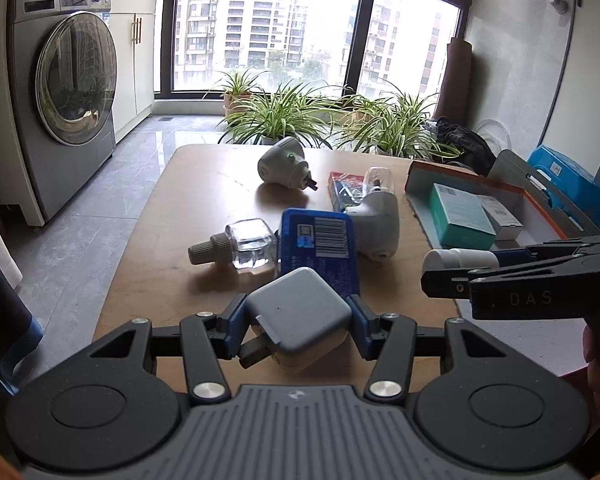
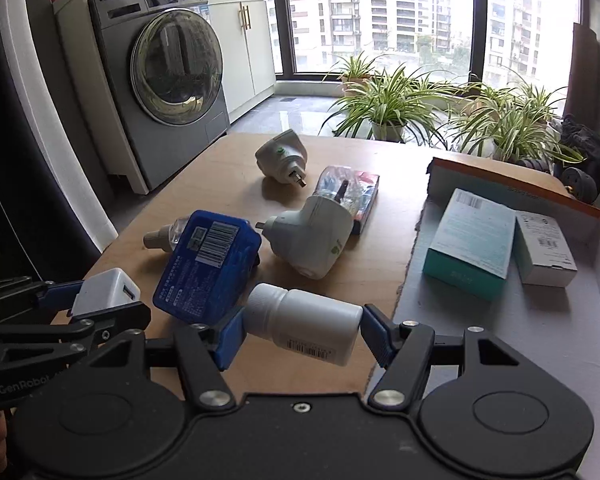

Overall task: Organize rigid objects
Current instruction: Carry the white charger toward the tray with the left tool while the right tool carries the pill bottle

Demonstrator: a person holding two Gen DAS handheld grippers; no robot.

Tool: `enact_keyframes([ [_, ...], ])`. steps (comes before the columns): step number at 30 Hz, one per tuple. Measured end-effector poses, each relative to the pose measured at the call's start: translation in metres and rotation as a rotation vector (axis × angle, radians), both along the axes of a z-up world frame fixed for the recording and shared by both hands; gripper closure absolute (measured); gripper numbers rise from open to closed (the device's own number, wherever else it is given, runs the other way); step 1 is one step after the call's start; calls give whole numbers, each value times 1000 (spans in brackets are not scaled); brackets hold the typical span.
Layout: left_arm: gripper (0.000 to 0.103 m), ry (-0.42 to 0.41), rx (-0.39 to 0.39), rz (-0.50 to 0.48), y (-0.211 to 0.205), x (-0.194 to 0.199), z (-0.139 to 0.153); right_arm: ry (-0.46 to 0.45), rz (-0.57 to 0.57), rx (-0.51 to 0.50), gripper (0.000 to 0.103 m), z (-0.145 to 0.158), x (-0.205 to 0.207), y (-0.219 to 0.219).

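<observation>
White bottle (image 2: 304, 326), two boxes (image 2: 470, 242), two grippers (image 1: 300, 320)

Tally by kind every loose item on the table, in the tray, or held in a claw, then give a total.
Plug-in heaters: 2
Chargers: 1
White bottles: 1
Refill bottles: 1
Blue packs: 1
Red packets: 1
Boxes in the tray: 2
Total: 9

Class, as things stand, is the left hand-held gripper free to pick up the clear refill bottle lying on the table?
Probably not: the left hand-held gripper is already shut on a white charger, though the bottle lies unobstructed just ahead.
</observation>
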State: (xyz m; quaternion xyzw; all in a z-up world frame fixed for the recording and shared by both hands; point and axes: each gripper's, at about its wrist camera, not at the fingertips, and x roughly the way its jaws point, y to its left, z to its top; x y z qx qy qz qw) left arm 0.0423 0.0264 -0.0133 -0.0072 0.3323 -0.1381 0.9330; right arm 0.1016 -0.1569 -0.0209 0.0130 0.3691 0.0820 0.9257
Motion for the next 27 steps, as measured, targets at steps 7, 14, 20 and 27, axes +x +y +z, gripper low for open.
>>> enact_keyframes([
  [7, 50, -20, -25, -109, -56, -5, 17, -53, -154, -7, 27, 25, -30, -54],
  [14, 50, -9, -54, -201, -120, 2, 23, -91, -283, -11, 27, 40, -52, -107],
  [20, 50, -6, -41, -233, -162, 5, 28, -115, -346, 1, 27, 47, -65, -139],
  [27, 50, -8, -10, -225, -181, 5, 32, -132, -367, 23, 27, 50, -69, -155],
])
